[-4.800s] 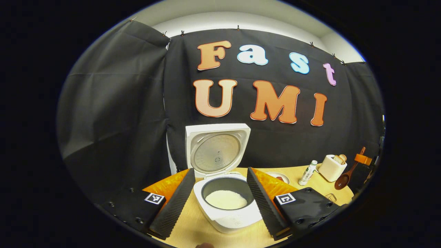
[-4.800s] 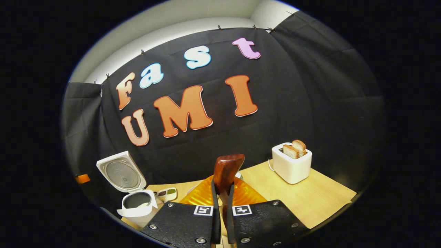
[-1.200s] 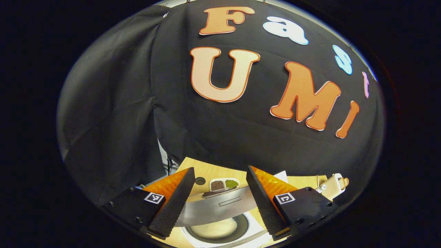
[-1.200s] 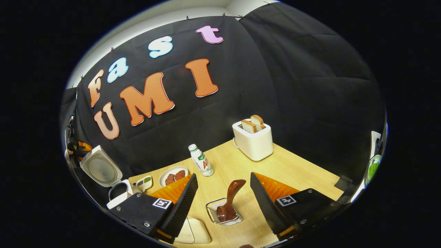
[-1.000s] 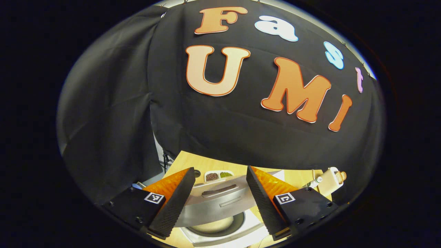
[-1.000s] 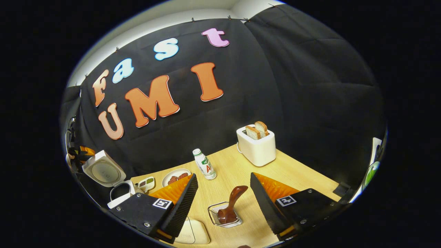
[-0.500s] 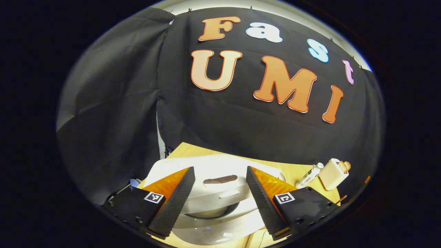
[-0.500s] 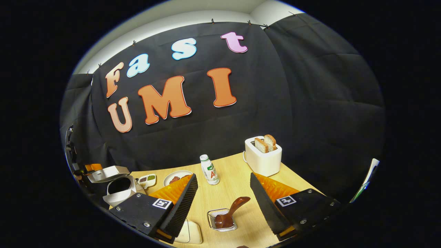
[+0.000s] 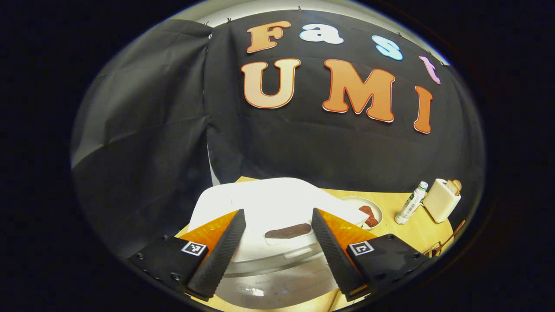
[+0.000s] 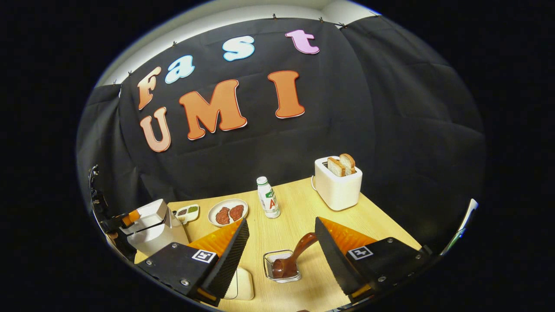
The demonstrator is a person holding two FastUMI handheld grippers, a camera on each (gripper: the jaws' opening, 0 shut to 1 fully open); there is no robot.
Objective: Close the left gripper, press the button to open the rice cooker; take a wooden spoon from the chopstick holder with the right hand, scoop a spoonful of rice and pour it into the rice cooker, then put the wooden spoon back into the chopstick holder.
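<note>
Over the pale wooden surface, both claws gape empty: the left claw above the shut white rice cooker, the right claw above the brown wooden spoon resting in its wire chopstick holder. The task looks finished; next, both simply withdraw.

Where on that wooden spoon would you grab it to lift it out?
On the handle of the wooden spoon, probably from above right: it slants up out of the wire chopstick holder toward the open right gripper, with its bowl sunk in the holder.
</note>
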